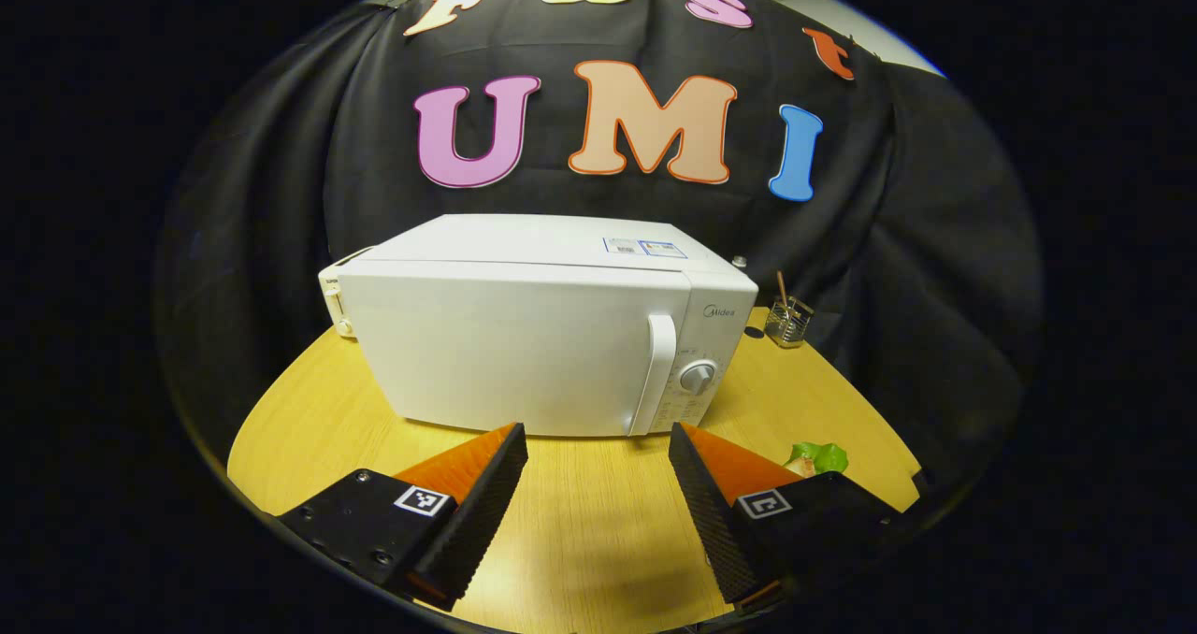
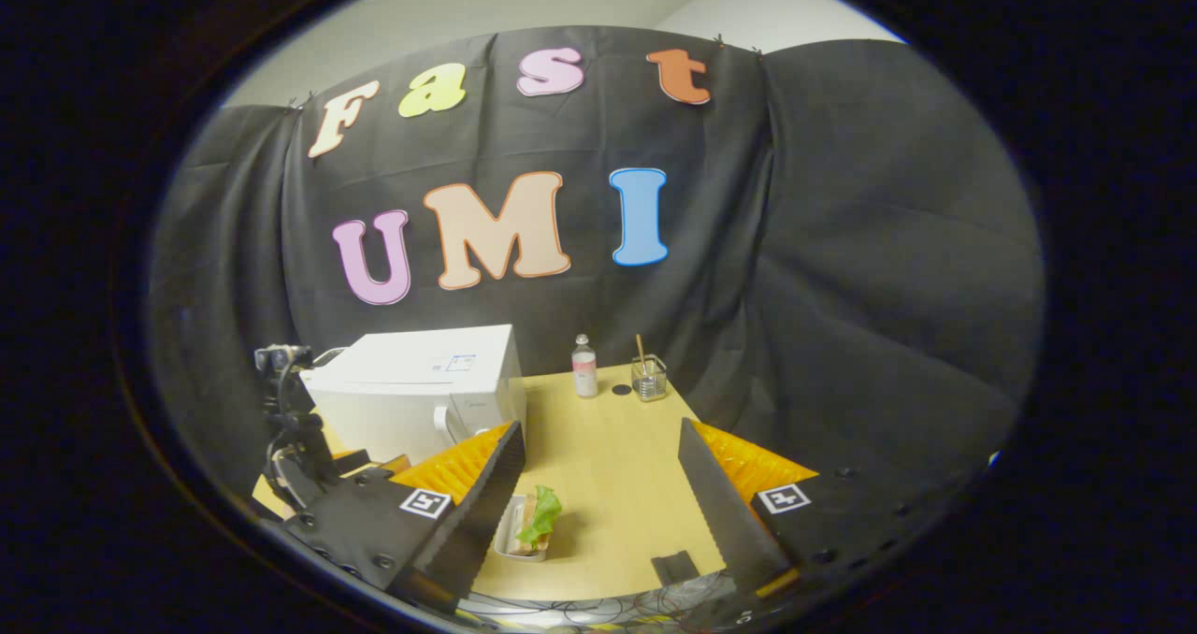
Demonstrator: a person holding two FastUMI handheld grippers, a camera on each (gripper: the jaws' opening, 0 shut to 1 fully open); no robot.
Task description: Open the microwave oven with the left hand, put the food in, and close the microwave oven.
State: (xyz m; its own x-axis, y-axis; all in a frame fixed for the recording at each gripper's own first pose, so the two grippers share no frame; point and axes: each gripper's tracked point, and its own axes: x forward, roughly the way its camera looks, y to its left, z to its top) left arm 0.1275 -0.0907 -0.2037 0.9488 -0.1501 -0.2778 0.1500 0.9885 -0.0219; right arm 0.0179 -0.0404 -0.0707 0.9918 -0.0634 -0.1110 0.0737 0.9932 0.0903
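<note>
We see the microwave [image 1: 542, 335] door closed on the desk [image 1: 598, 522]. Left hand-held gripper [image 1: 598, 447] and right hand-held gripper [image 2: 598, 447] both spread wide, empty. Food [image 2: 531, 522], possibly a sandwich, near the right one.

The left gripper view looks from low over the table [image 1: 580, 522], facing the closed front of the microwave oven [image 1: 524, 353] from near, so it sits at the centre of the frame. The right gripper view looks from higher and farther back, facing the table's far end, with the microwave oven [image 2: 421, 396] at lower left. Both share the microwave, the tabletop, the food [image 1: 818, 458] [image 2: 533, 522] and the glass [image 1: 790, 321] [image 2: 648, 377].
</note>
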